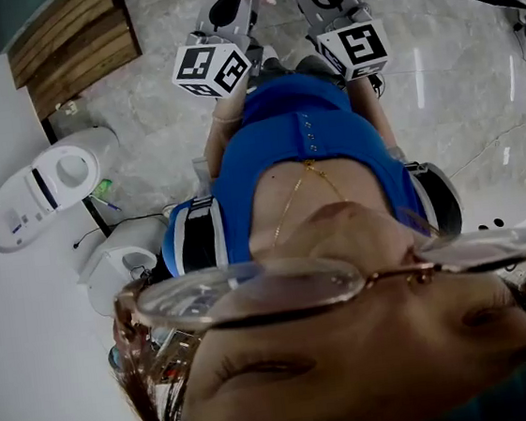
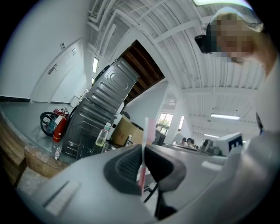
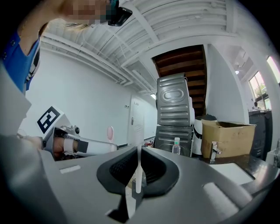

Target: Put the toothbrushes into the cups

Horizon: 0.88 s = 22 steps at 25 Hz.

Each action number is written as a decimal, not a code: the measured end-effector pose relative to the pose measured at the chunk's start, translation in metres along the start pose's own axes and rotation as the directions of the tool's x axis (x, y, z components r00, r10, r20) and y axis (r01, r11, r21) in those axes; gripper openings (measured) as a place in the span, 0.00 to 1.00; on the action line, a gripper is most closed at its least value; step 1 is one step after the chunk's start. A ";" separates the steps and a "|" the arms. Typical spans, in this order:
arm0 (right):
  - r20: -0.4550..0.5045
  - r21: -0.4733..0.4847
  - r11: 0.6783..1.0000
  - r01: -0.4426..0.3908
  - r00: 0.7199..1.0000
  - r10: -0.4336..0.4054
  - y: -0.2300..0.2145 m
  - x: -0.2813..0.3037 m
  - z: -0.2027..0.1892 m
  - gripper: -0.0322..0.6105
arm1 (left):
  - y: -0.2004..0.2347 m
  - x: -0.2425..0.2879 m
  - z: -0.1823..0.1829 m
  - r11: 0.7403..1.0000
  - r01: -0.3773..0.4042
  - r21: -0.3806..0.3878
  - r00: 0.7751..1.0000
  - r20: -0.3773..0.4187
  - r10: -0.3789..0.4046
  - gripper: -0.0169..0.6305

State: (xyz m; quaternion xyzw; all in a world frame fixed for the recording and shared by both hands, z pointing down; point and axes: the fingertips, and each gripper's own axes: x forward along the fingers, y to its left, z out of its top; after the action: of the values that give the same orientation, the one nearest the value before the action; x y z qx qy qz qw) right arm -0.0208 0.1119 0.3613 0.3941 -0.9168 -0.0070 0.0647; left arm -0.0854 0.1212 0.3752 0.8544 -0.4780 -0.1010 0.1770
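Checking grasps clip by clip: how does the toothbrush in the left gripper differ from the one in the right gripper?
Colour: one is a pink toothbrush, the other a white toothbrush. Holder: the pink toothbrush is in the left gripper, the white toothbrush in the right gripper. Shared: each stands upright between shut fingers, its end sticking above them.

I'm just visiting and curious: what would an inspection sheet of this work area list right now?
Surface: no tabletop seen; grey stone floor.
Job's things: pink translucent plastic toothbrush, white translucent plastic toothbrush; cups nothing seen.
Clutter: brown cardboard box, clear plastic bottle, red fire extinguisher.
Grippers: left tongs shut on the pink toothbrush; right tongs shut on the white toothbrush.
Cables: thin black cable on floor.
Surroundings: stacked grey metal cabinets, white walls.
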 end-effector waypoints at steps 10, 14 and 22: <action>-0.032 -0.020 0.999 -0.031 0.999 0.031 0.011 0.027 -0.001 0.09 | 0.022 -0.001 0.005 0.999 -0.010 -0.039 0.999 0.040 0.011 0.05; -0.032 -0.026 0.998 -0.051 0.998 0.050 0.003 0.040 -0.002 0.08 | 0.030 0.010 0.006 0.999 -0.027 -0.047 0.999 0.044 0.029 0.05; -0.014 0.001 0.994 -0.112 0.994 0.112 -0.039 0.095 -0.001 0.08 | 0.064 0.067 0.021 0.997 -0.063 -0.032 0.997 0.042 0.065 0.05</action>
State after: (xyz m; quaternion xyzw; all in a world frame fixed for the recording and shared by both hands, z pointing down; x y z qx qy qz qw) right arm -0.0573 0.0166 0.3706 0.3421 -0.9369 -0.0005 0.0715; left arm -0.1077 0.0283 0.3812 0.8335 -0.5072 -0.1208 0.1830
